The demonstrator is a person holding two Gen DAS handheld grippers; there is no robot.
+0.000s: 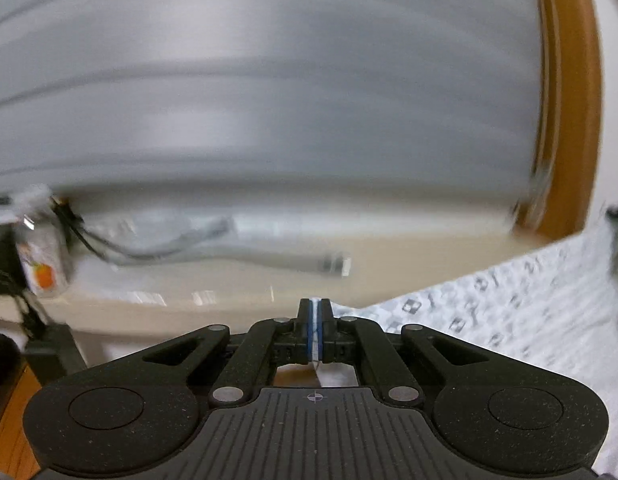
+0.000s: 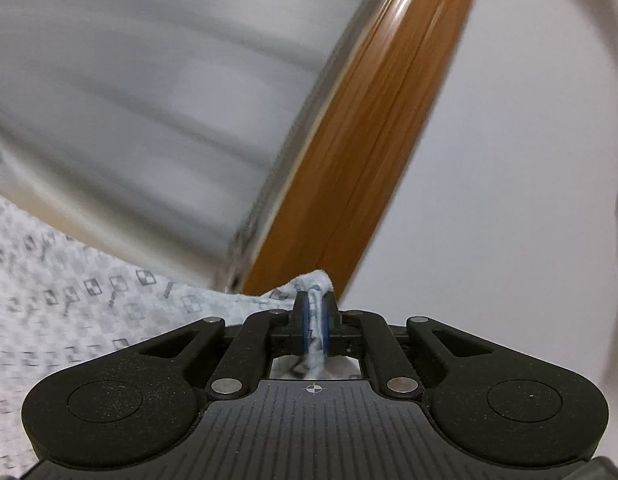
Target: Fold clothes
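Above the bench [image 1: 229, 280], the left gripper [image 1: 314, 308] and right gripper [image 2: 315, 300] each pinched the cloth's [image 2: 69, 280] edge.

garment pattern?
Pale white-blue garment with small grey square and stick motifs; clearest in the right wrist view.

Your left wrist camera sits just behind the left gripper [image 1: 314, 308] and looks forward along its fingers, roughly level, toward the grey curtain [image 1: 269, 92] across the table [image 1: 229, 280]. Your right wrist camera sits the same way behind the right gripper [image 2: 315, 300], but rolled and pitched up, so the wooden frame [image 2: 381, 128] slants across its view. Both views are close to the patterned cloth [image 2: 69, 292] (it enters the left view from the right, the right view from the left). They share the curtain, frame and cloth; both are motion-blurred.
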